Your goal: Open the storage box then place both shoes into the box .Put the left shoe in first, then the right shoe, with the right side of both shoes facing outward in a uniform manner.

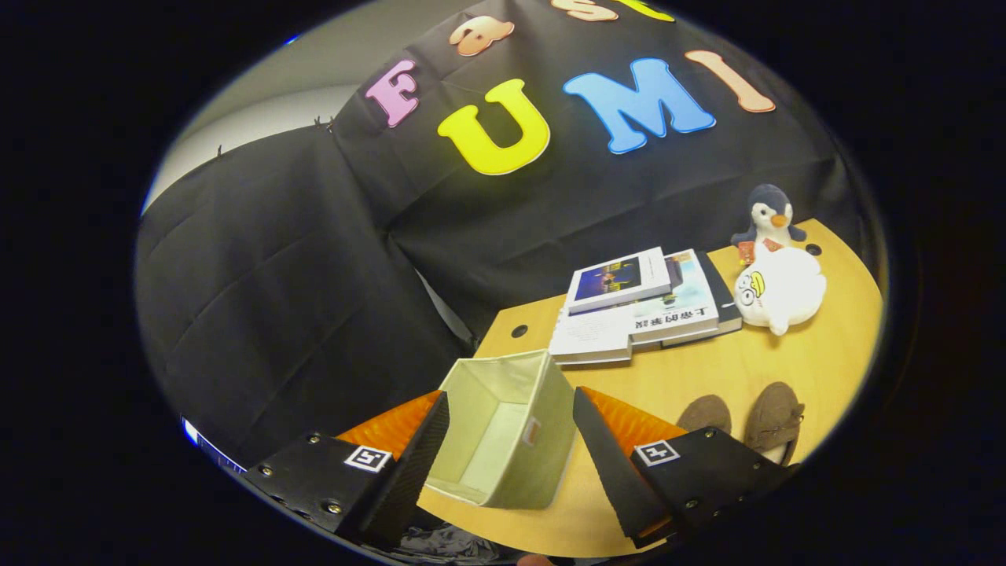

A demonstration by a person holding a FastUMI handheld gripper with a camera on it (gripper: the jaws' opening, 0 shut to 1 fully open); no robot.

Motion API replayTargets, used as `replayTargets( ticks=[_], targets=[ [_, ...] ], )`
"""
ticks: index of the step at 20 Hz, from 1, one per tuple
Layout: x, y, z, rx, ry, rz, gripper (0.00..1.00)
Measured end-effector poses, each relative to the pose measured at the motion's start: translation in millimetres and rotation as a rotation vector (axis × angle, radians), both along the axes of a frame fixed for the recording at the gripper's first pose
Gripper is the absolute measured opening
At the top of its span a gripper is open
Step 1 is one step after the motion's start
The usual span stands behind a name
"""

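Tongs point(511, 448) spread wide, pinching nothing; box point(511, 424) sitting between the two fingers, on the near left part of the bench point(786, 369), top open and inside bare, so the opening step looks done or close to it. Shoes point(747, 420) side by side on the bench to the right of the box, just beyond the right finger, neither one loaded yet; which is the left shoe cannot be told from here. Next move, by judgement: swing the tongs right, close on the left shoe, carry it over the box rim and set it in with its right side outward.

Box pale fabric, soft-walled, rectangular, a small tag on its near side; walls likely to give if nudged. Shoes brown, suede-like, low and rounded, moccasin shape. Bench smooth light wood with a curved edge. Farther off, a stack of books point(644, 306); right of it a white plush point(778, 295) and a penguin toy point(769, 216), both soft and rounded.
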State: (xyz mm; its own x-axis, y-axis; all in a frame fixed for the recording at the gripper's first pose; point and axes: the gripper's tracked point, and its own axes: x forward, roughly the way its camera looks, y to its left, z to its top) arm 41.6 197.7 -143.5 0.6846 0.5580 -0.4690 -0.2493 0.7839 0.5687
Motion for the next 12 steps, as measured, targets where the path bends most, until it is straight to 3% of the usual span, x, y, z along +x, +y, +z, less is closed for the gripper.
replayTargets(
  ticks=[12],
  targets=[
    [-11.6, -86.0, -81.3, -0.204, 0.101, -0.076, 0.97]
  ],
)
